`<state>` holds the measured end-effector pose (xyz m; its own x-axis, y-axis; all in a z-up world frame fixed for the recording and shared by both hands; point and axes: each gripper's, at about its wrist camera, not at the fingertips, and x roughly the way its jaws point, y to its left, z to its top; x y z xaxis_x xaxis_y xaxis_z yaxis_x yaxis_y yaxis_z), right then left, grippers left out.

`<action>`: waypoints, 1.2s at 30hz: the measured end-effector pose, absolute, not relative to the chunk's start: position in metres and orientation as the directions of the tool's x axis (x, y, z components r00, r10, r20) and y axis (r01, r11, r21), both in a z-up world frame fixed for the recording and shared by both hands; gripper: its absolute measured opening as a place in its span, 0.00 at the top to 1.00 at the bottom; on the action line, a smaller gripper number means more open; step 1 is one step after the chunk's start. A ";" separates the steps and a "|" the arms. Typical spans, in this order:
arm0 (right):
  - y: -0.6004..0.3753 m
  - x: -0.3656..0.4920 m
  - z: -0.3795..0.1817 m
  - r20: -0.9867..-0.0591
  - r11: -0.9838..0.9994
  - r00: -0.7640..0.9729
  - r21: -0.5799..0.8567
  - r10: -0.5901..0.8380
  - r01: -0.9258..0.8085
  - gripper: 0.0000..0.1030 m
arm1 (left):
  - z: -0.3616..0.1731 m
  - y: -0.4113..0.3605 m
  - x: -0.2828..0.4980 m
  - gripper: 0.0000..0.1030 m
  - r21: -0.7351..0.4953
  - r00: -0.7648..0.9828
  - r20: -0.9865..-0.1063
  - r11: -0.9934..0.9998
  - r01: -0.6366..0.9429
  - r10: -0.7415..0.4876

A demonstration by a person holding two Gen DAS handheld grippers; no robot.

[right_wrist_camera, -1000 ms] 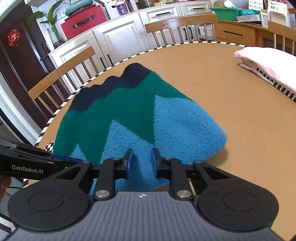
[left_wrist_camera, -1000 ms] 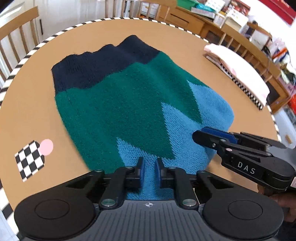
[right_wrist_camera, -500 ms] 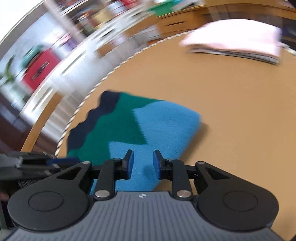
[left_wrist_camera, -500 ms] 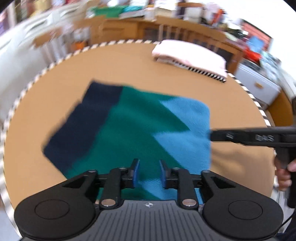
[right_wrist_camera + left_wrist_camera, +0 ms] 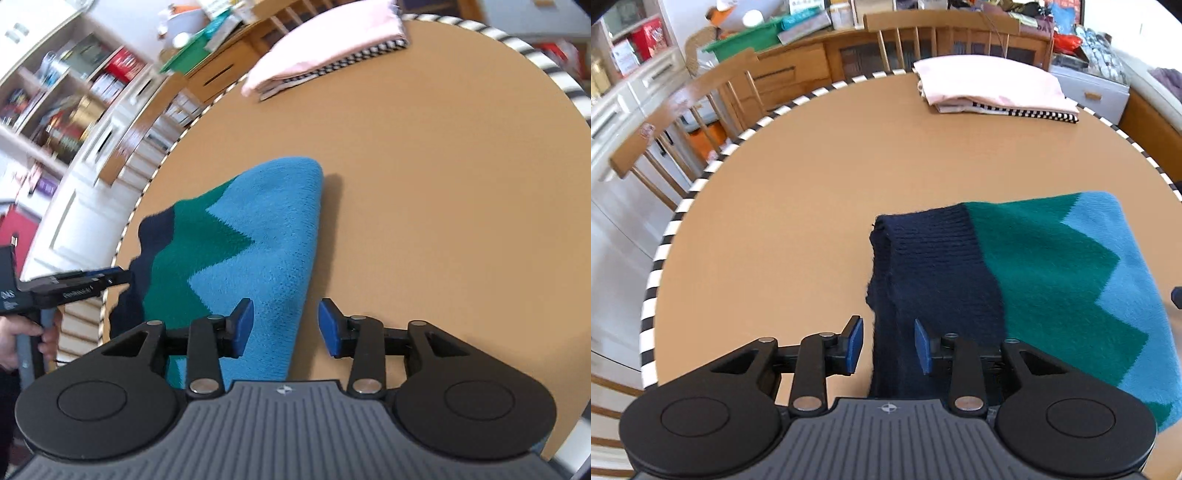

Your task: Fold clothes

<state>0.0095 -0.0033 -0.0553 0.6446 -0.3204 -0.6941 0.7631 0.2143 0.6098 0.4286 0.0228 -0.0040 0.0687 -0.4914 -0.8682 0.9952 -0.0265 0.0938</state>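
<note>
The sweater point(image 5: 1052, 280) is thick knitted wool-like cloth: its navy band is ribbed and matt, while the green and light-blue zigzag fields look fuzzy and soft. The round surface point(image 5: 812, 206) is smooth, matt tan board, rimmed by a flat black-and-white striped edging. At 12 o'clock on it lies a folded pile point(image 5: 993, 88) of smooth pink cloth over a checked fabric. The left tongs point(image 5: 888, 345) and right tongs point(image 5: 284, 328) are matt black plastic with blue rubbery-looking pads, shiny metal pivot pins and a ribbed grey plastic housing. The chairs point(image 5: 701, 110) at 10 o'clock are varnished, lightly glossy wood.
</note>
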 end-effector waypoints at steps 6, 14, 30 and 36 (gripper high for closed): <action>-0.004 0.021 -0.060 -0.706 0.184 0.637 0.612 -0.310 0.769 0.53 | -0.013 0.011 0.442 0.65 -0.015 -0.026 -0.886 -0.027 1.000 -0.463; -0.016 0.026 -0.074 -0.713 0.113 0.649 0.646 -0.264 0.755 0.49 | -0.025 0.009 0.442 0.48 -0.112 -0.119 -0.897 -0.043 0.993 -0.426; 0.019 0.062 -0.083 -0.742 -0.088 0.549 0.622 -0.385 0.778 0.50 | -0.034 0.031 0.469 0.23 -0.359 -0.378 -0.827 -0.126 0.925 -0.416; 0.020 0.070 -0.081 -0.759 -0.080 0.532 0.598 -0.374 0.797 0.49 | -0.016 0.027 0.477 0.23 -0.432 -0.440 -0.784 -0.124 0.893 -0.437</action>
